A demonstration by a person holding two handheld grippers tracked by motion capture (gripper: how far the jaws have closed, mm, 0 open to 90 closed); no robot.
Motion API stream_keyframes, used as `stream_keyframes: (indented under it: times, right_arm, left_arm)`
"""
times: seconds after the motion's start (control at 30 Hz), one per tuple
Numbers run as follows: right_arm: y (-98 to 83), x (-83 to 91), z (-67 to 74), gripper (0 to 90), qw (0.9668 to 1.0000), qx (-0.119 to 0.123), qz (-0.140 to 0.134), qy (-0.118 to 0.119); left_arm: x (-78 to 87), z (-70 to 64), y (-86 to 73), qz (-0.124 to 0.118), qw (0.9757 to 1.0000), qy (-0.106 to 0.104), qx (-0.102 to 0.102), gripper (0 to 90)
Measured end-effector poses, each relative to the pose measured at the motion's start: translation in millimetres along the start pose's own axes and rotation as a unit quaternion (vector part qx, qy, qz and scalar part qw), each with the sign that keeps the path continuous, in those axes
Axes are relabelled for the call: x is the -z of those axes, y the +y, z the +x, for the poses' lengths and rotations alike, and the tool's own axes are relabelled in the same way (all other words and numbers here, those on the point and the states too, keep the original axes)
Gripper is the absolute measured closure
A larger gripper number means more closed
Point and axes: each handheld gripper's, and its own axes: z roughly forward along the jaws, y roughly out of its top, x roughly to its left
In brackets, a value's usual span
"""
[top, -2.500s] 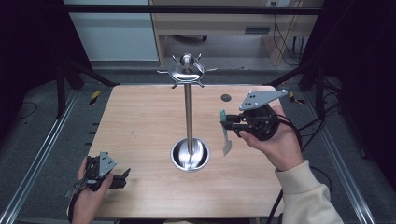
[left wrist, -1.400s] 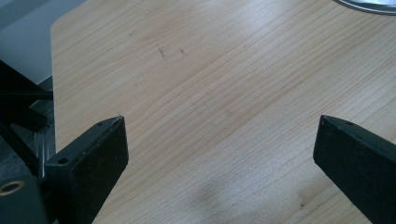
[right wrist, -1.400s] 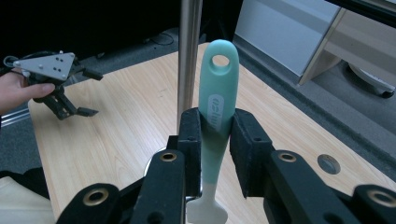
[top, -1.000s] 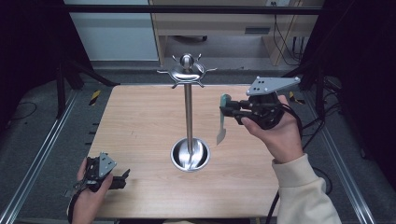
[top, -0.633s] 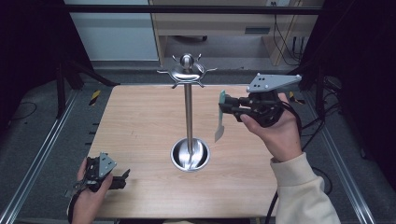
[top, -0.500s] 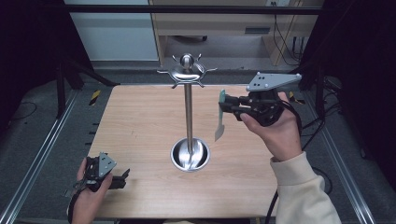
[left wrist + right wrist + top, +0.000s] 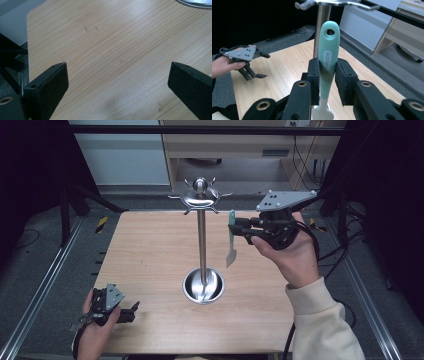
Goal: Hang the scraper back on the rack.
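1. currently, we hold the teal-handled spatula point(image 7: 327, 60) clamped in the right gripper point(image 7: 239, 229), handle up, blade hanging down.
2. its hanging hole sits just right of the stand's hooks point(image 7: 200, 199), slightly below them.
3. our left gripper point(image 7: 131, 310) rests released at the table's near left, well apart.

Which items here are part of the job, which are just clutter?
In play:
- right gripper, jaws shut on the spatula
- hook stand

Lying about:
- left gripper, open, idle on the table
- desk behind
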Motion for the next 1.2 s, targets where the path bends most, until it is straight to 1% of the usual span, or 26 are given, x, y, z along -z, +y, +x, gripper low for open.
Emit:
stream_keyframes:
  times: [0.13,0.23,0.33,0.4,0.57,0.73,1.2]
  right_arm:
    - [2.9,-1.1,3.2,74.5,1.0,0.003,-0.001,0.005]
    - [5.5,-1.2,7.2,74.5,0.9999,0.002,-0.003,0.015]
    - [8.4,-0.3,9.8,74.5,0.9999,0.005,-0.005,0.016]
    - [10.3,0.4,10.2,74.5,0.9998,0.006,-0.006,0.017]
    - [14.4,0.2,11.7,74.4,0.9997,0.005,-0.005,0.024]
    - [16.1,-2.8,14.4,74.5,0.9997,0.007,0.002,0.024]
    - [18.6,-5.0,15.6,74.4,0.9996,0.006,0.007,0.026]
  left_arm:
    - [0.3,0.0,0.1,0.0,1.0,0.0,-0.001,2.8]
    - [0.7,-0.3,0.5,0.002,1.0,-0.002,-0.003,2.8]
    - [-0.1,-0.9,0.4,0.0,1.0,-0.001,-0.001,2.8]
    - [0.4,0.0,0.4,0.003,1.0,-0.002,-0.003,2.8]
    - [0.4,0.0,0.6,0.003,1.0,-0.002,-0.003,2.8]
    - [0.4,-0.3,0.6,0.001,1.0,-0.001,-0.004,2.8]
    - [-0.1,-0.5,0.7,-0.001,1.0,-0.001,-0.003,2.8]
